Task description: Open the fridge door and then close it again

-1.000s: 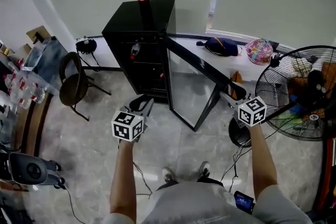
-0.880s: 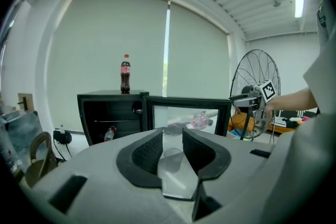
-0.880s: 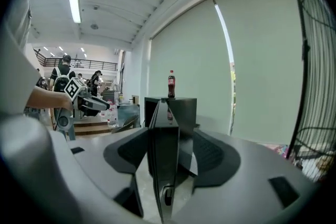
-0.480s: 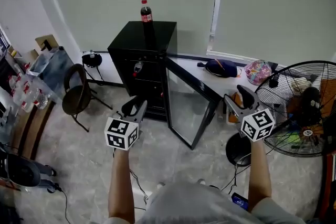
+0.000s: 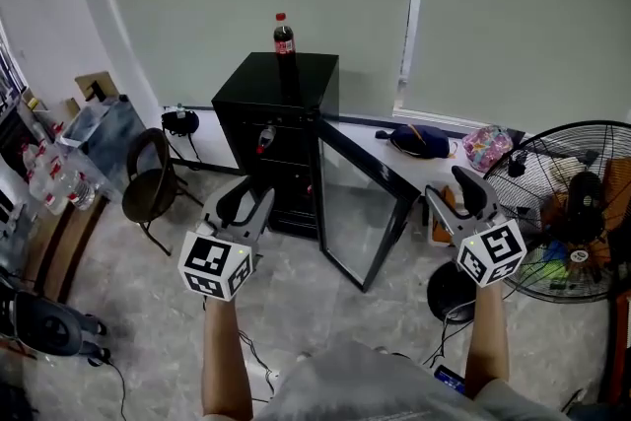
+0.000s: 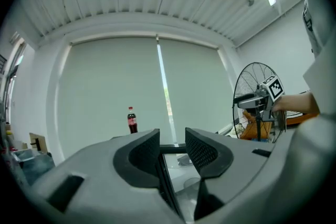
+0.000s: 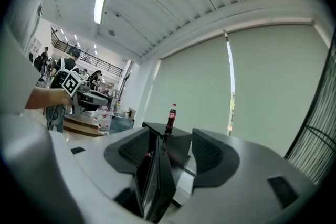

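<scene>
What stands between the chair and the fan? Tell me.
The fridge, its door swung open and a bottle on top, as the head view shows.

The grey plastic left gripper [image 5: 245, 202] and matching right gripper [image 5: 455, 194] now sit higher (left jaws, empty, have just been opening).

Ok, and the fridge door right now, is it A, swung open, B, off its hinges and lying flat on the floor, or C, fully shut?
A: the glass door stands upright, swung out from the front of the black fridge, leaving the inside in view.
</scene>
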`<state>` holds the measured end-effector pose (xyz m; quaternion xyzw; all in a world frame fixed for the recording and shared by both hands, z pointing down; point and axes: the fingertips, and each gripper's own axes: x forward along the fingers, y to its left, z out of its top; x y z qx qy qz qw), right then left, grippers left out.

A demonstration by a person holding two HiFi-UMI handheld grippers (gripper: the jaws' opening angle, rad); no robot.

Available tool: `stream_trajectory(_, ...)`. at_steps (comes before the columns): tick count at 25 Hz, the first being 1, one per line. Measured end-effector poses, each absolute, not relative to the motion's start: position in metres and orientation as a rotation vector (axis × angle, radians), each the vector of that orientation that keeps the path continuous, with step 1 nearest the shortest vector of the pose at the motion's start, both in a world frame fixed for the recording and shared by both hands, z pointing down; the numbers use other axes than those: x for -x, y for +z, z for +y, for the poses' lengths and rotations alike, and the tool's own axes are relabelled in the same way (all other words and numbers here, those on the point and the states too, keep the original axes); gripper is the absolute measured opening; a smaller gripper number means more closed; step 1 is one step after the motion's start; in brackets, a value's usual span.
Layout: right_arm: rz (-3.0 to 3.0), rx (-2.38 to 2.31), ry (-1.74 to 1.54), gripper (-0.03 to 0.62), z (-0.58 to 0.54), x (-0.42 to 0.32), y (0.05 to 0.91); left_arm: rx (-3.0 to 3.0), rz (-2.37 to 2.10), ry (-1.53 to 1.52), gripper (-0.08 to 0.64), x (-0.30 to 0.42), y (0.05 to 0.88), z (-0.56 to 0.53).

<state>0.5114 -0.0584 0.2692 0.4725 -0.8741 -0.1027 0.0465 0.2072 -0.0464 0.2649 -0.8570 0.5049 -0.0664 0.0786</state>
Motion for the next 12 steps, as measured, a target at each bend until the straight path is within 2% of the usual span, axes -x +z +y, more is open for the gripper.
stream_trajectory(4,-2.669,-1.450,-0.332,0.252,-0.051,-0.510,0.269,2.574,1.501,-0.146,0.142,-0.212,0.262,-0.039)
stream_trajectory(12,-2.653,-1.433,-0.226,0.260,-0.064,-0.518,0.300,2.602,1.543,-0.262,0.146,-0.213,0.293,-0.044)
